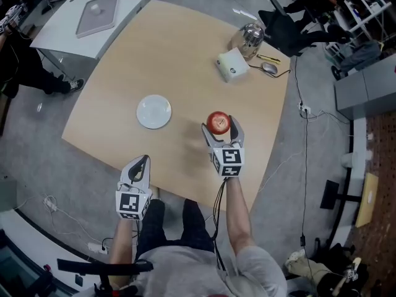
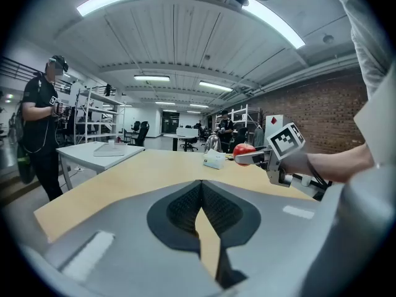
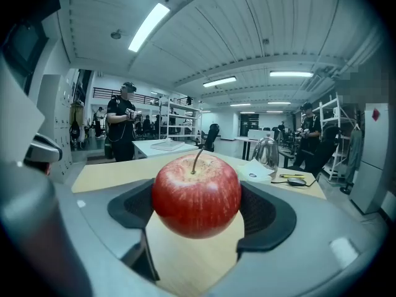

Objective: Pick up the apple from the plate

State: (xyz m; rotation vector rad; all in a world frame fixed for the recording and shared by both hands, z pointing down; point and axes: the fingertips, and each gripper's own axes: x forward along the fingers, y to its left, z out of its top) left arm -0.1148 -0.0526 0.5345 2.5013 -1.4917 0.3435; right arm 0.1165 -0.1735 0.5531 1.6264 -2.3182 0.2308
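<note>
A red apple (image 1: 218, 122) hangs above the wooden table (image 1: 185, 54), right of the empty white plate (image 1: 153, 112). My right gripper (image 1: 220, 129) is shut on the apple, one pad against each side. In the right gripper view the apple (image 3: 197, 193) fills the space between the jaws, stem up, clear of the tabletop. My left gripper (image 1: 142, 161) is over the table's near edge, below the plate, shut with its fingertips touching and nothing in it. The left gripper view looks past the closed tips (image 2: 201, 184) to the apple (image 2: 243, 150) at the right.
At the table's far right stand a white box (image 1: 232, 64), a metal kettle (image 1: 250, 36) and a mouse (image 1: 269, 68). A grey side table (image 1: 62, 36) with a flat tray sits at the far left. A person (image 2: 40, 122) stands beside it. Cables run across the floor at right.
</note>
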